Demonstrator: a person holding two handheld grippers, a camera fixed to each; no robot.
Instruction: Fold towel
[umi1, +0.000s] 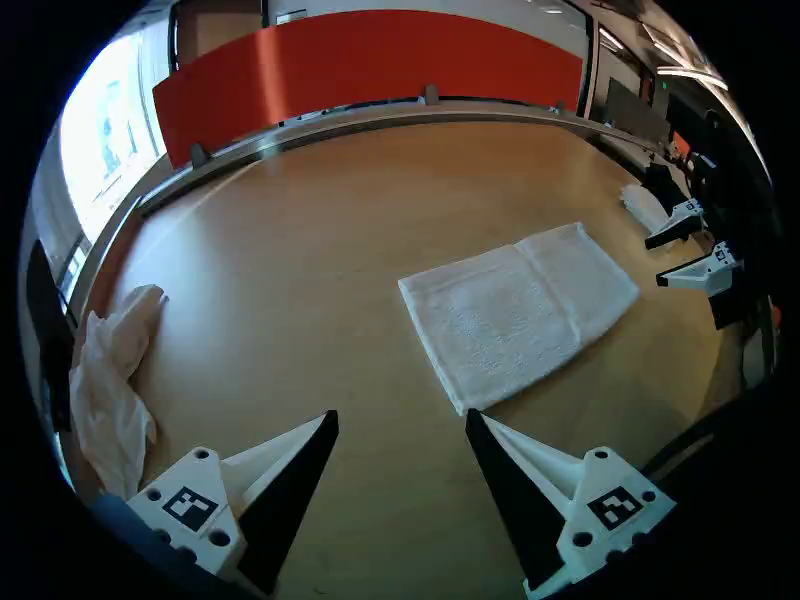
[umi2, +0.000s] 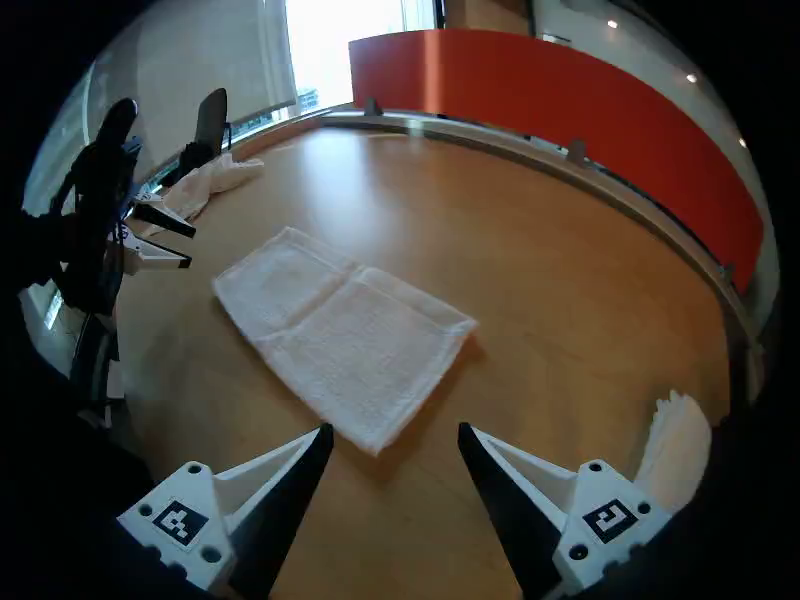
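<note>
The white towel (umi1: 520, 315) is lying flat on the wooden table (umi1: 300, 260), right of centre in the left gripper view and left of centre in the right gripper view. The left gripper (umi1: 400, 415) is hovering at the bottom of its frame with fingers spread wide, gripping nothing; the right gripper (umi2: 394, 428) is doing likewise. The towel is looking soft, light and limp (terry cloth, judging by the texture), so it will probably be sagging once lifted. Pinching two neighbouring corners, one per gripper, seems the surest hold.
</note>
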